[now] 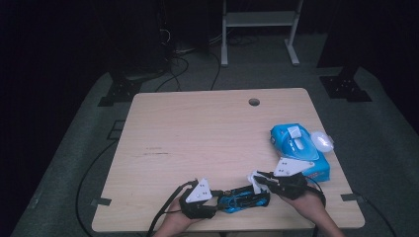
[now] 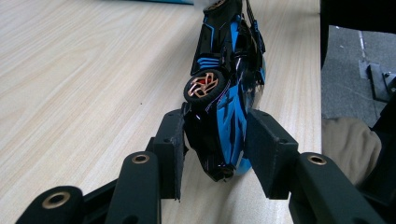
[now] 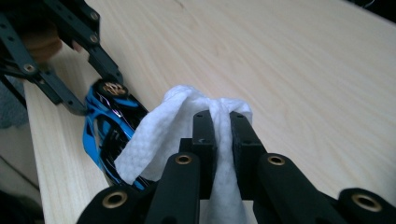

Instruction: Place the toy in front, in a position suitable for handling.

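The fingers (image 3: 204,133) of the right gripper (image 3: 222,140) are pressed nearly together on a fold of white wet wipe (image 3: 161,140), which bulges out above and to one side of them. That tight pinch makes sense for cleaning: the cloth is bunched into a pad at the tips, so it can be rubbed over a surface without slipping loose.

The left gripper (image 2: 215,140) has its fingers (image 2: 173,144) partly apart with one end of a blue and black toy car (image 2: 223,93) between them; both pads look to be touching the car's sides, so I judge it gripped. The car lies tipped on its side, one copper-spoked wheel (image 2: 204,86) facing up, which turns its body towards the wipe.

In the high view the car (image 1: 243,198) sits at the near edge of the worktop (image 1: 197,133), spanning the gap between the left gripper (image 1: 217,196) and the right gripper (image 1: 257,181), with the wipe (image 1: 255,178) at the car's far end. The job in hand appears to be wiping the toy down, one hand steadying it while the other works the cloth.

Farther right on the worktop lies a blue pack of wipes (image 1: 299,148), its lid flap raised, kept close for a fresh sheet. Its print is too small to read, and no lettering can be made out on the car.
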